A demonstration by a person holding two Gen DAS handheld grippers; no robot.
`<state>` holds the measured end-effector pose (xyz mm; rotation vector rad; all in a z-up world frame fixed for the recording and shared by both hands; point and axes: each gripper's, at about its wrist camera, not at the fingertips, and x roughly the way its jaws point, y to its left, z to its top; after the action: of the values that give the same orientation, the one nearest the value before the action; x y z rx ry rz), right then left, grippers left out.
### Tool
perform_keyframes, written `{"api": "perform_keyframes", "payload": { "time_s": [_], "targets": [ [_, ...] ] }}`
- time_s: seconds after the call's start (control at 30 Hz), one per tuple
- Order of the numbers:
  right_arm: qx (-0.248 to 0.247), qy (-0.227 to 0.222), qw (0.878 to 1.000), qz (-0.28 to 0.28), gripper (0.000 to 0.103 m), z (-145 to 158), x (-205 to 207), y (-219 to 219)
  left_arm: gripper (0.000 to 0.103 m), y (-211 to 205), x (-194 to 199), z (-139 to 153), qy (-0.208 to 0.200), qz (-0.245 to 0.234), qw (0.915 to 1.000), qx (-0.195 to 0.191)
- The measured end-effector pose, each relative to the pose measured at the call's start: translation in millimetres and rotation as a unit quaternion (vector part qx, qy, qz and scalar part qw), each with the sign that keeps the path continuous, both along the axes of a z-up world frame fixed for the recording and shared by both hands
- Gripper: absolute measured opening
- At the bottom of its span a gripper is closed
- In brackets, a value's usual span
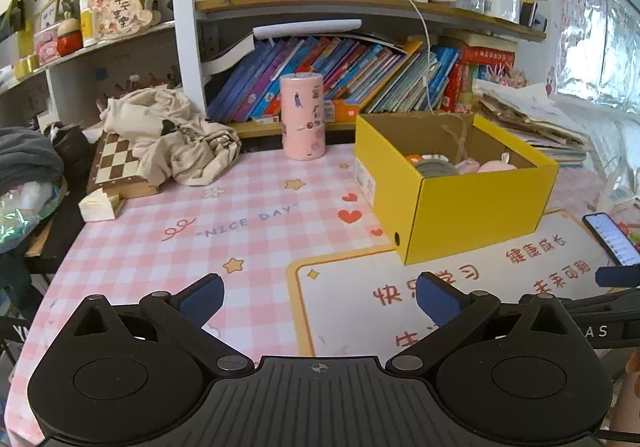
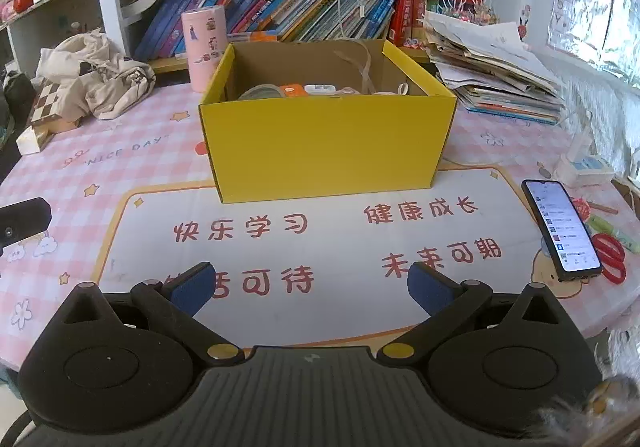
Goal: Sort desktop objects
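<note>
Right wrist view is showing the right gripper (image 2: 310,285) hanging over the white panel of the desk mat (image 2: 320,239), blue pads spread wide and gripping nothing, facing the yellow box (image 2: 326,145), which is holding a tape roll (image 2: 260,92) and other small items. Left wrist view is showing the left gripper (image 1: 320,301) hovering likewise, jaws gaping and empty, the box sitting ahead to its right near a pink canister (image 1: 303,116). A phone (image 2: 562,225) is lying just beside red scissors (image 2: 612,256) at the mat's right edge.
</note>
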<state>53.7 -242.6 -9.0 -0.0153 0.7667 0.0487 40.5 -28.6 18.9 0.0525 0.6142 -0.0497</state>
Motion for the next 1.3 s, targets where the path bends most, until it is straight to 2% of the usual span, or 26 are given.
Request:
{"api": "perform_keyframes", "payload": {
  "time_s": [0.63,1.3],
  "targets": [
    [-0.011,0.006,1.0,0.01,0.103,-2.4,-14.3,26.8,0.103,25.6,-13.1,-4.6,0.012,0.016,0.9998,-0.005],
    [-0.017,0.006,1.0,0.022,0.103,-3.9,-16.4,27.1,0.103,31.4,-18.1,-6.3,0.013,0.011,0.9998,-0.01]
  ]
}}
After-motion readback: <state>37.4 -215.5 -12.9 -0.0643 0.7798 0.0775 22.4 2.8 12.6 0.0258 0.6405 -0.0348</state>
